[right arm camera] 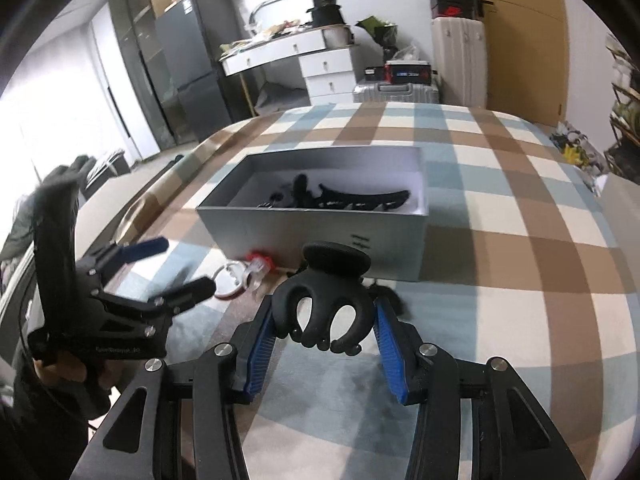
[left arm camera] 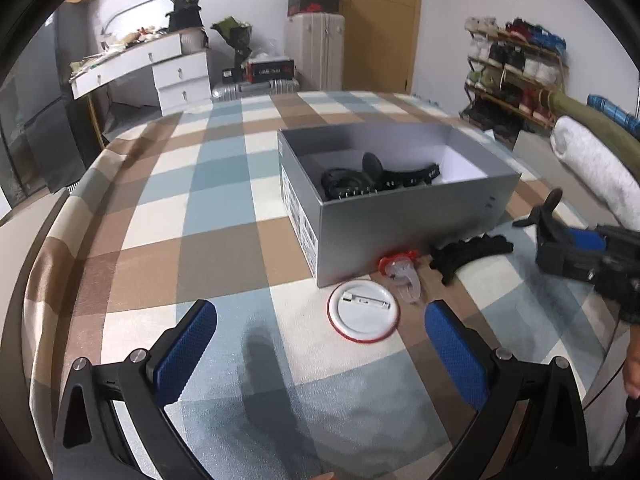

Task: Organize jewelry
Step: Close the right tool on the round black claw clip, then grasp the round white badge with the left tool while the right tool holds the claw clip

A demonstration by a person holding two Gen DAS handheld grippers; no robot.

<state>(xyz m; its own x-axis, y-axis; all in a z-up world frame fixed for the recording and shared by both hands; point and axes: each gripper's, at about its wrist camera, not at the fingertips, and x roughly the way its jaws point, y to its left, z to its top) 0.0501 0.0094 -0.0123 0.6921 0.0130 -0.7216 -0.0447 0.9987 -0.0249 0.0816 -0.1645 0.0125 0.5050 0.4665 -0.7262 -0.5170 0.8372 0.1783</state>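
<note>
The right hand-held gripper (right arm camera: 325,330) is clamped on a black claw hair clip (right arm camera: 324,308): its two blue ribbed pads press on the clip's curved sides, with the looped prongs hanging down between them and the flat thumb tabs pointing away toward the box. The clip is matte plastic, rounded and smooth. It is held above the checked cloth, just in front of the near wall of the grey cardboard box (right arm camera: 320,236).

The left hand-held gripper (left arm camera: 320,348) stands with its fingers wide apart and nothing between them. Just ahead of its tips lies a round white pin badge (left arm camera: 363,312), face down, with a red rim and a metal pin bar across its back. Beside the badge, touching the box corner, lies a clear plastic clip with a red end (left arm camera: 402,276). Farther right, near the box wall, lies a black toothed hair clip (left arm camera: 472,252).

The box is open and rectangular, white inside, with printed labels on its short side too small to read. Inside it lie several black hair clips (left arm camera: 376,180), one long and toothed.

The surface is soft and covered in a plaid cloth (left arm camera: 224,216) of brown, pale blue and cream squares. Faint lettering on the left device's body cannot be read.
</note>
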